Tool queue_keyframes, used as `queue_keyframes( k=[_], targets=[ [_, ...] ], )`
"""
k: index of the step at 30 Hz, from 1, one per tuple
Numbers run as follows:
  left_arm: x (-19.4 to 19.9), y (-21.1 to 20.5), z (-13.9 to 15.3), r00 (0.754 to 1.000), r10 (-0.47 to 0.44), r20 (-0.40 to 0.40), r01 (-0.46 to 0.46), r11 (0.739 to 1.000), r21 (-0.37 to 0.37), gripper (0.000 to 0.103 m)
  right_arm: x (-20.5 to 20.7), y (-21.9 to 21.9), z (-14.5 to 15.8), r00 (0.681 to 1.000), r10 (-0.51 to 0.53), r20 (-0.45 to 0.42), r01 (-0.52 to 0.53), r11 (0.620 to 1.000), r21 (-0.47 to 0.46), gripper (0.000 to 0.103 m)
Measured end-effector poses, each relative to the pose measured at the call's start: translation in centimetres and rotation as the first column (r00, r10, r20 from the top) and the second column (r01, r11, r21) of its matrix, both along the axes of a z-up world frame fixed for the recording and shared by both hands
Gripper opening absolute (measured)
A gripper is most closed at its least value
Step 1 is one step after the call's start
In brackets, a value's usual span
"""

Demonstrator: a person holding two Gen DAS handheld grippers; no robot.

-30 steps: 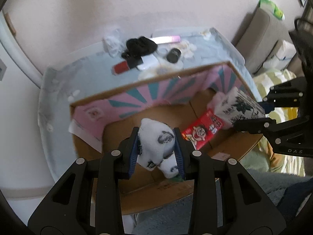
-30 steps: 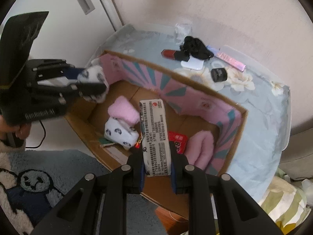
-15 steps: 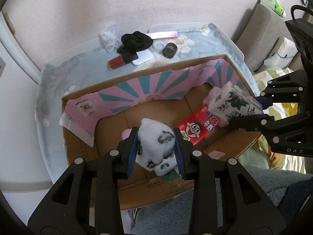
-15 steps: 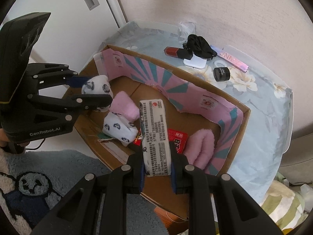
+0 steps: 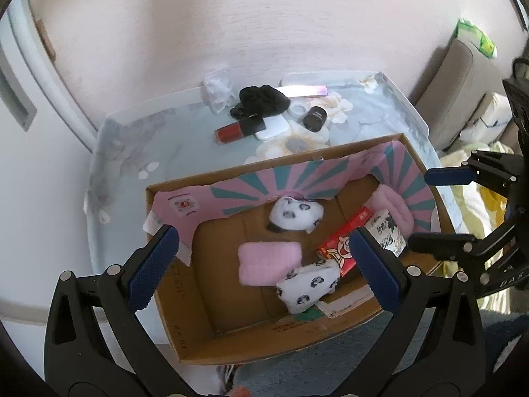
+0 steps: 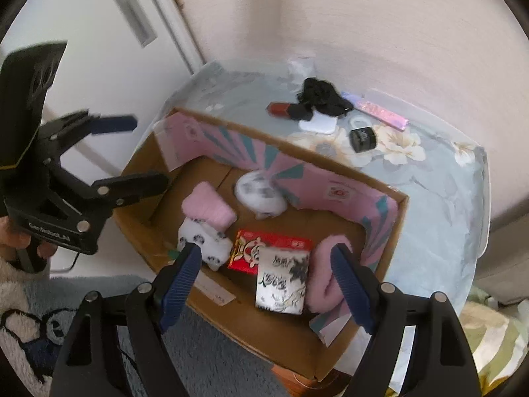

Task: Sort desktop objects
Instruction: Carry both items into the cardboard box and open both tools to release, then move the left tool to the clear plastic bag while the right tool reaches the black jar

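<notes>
Your left gripper (image 5: 264,264) hangs over the box (image 5: 185,327), jaws opening wide with nothing clamped. The white sock (image 5: 295,215) lies beyond its fingertips against the box's pink liner. Your right gripper (image 6: 266,276) is also opening; the white packet (image 6: 282,281) lies on the box floor between its fingers, untouched, beside the red packet (image 6: 251,248).

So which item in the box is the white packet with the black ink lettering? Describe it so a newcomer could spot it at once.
Start at the open cardboard box with the pink and teal lining on the pale floral table. Along its near wall a red snack packet lies beside a pink fluffy roll. The white packet lies between them, overlapping the red one: flat, glossy, with black brush-style characters, unlike the soft panda-print socks nearby.
</notes>
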State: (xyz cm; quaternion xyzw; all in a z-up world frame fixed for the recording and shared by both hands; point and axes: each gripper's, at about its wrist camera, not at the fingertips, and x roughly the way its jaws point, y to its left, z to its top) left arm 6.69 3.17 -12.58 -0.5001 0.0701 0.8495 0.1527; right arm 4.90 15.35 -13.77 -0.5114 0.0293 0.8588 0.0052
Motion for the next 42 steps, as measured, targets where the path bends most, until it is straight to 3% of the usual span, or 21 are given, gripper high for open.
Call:
queue_keyframes(
  k=[6, 11, 15, 21, 26, 32, 36, 42],
  targets=[
    [-0.2, -1.1, 0.5, 1.0, 0.013, 0.0, -0.013, 1.0, 0.019, 0.103, 0.5, 0.4, 1.0, 0.996, -0.032, -0.088, 0.03, 0.999, -0.024, 0.077],
    [-0.6, -1.6, 0.8, 1.0, 0.013, -0.01, -0.013, 1.0, 0.024, 0.103, -0.2, 0.9, 0.2, 1.0, -0.027, 0.002, 0.027, 0.995, -0.096, 0.077],
    [-0.9, -2.0, 1.0, 1.0, 0.01, -0.025, -0.01, 1.0, 0.008, 0.103, -0.2, 1.4, 0.9, 0.997, -0.061, -0.038, 0.054, 0.985, -0.161, 0.077],
    [-2.7, -2.8, 1.9, 0.999, -0.003, -0.036, 0.004, 1.0, 0.018, 0.103, -1.4, 2.0, 0.8, 0.996, -0.086, -0.007, 0.083, 0.981, -0.174, 0.077],
    [-7.0, -3.1, 3.5, 0.999, 0.009, -0.038, -0.007, 0.999, 0.054, 0.103, -2.8, 2.6, 2.0, 0.994, -0.103, -0.02, 0.1, 0.986, -0.13, 0.077],
    [-15.2, -1.7, 3.6, 0.994, 0.109, 0.007, -0.109, 0.988, 0.108, 0.103, -5.7, 5.2, 4.0, 0.994, -0.106, -0.009, 0.106, 0.994, -0.018, 0.077],
    [-20.3, -0.2, 1.6, 0.986, 0.162, 0.034, -0.165, 0.982, 0.09, 0.103, -8.7, 8.2, 3.5, 0.997, -0.068, 0.035, 0.067, 0.997, 0.044, 0.077],
    [-26.6, 1.5, -4.1, 0.953, 0.269, 0.142, -0.276, 0.961, 0.03, 0.103, -13.5, 12.0, -0.9, 0.99, 0.017, 0.143, -0.025, 0.998, 0.057, 0.077]
  ],
)
